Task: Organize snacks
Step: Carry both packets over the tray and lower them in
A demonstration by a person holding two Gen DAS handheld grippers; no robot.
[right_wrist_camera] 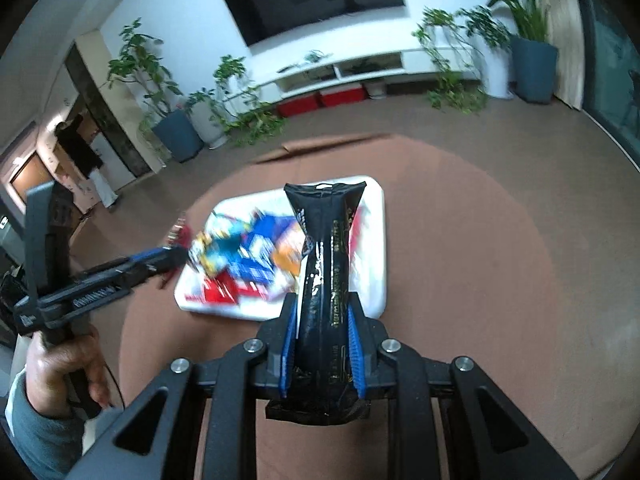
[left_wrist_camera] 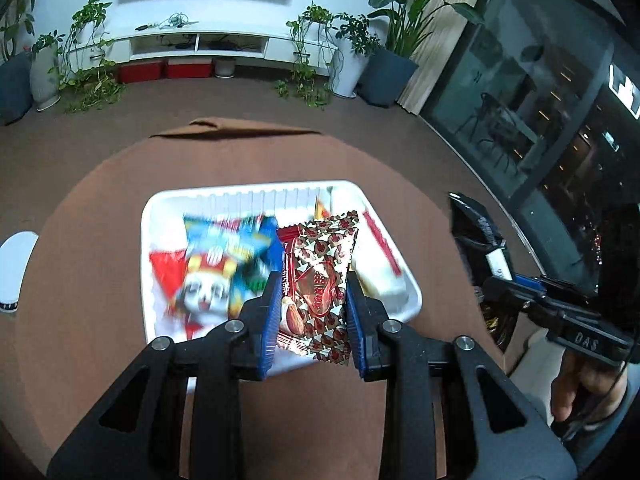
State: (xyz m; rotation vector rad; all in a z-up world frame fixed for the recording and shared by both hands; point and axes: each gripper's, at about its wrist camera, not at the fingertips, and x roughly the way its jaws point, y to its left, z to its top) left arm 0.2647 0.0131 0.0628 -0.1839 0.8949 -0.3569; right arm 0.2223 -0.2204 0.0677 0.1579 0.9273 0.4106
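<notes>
My left gripper [left_wrist_camera: 312, 284] is shut on a red patterned almond snack packet [left_wrist_camera: 320, 280], held above the near edge of a white tray [left_wrist_camera: 248, 196]. In that tray lie a blue cartoon-face packet [left_wrist_camera: 224, 264] and a white packet with a red stripe [left_wrist_camera: 380, 252]. The right gripper [right_wrist_camera: 323, 308] is shut on a tall black snack pouch [right_wrist_camera: 326, 264], held upright over the tray's [right_wrist_camera: 376, 280] near right side. The black pouch [left_wrist_camera: 478, 232] also shows at the right in the left wrist view. Coloured packets [right_wrist_camera: 248, 256] in the tray look blurred.
The tray rests on a round brown table [left_wrist_camera: 100, 240]. A white object [left_wrist_camera: 16, 268] sits at the table's left edge. A hand [right_wrist_camera: 68, 364] grips the left gripper [right_wrist_camera: 176, 254] handle. Potted plants [left_wrist_camera: 384, 40] and a white TV cabinet [left_wrist_camera: 224, 42] line the far wall.
</notes>
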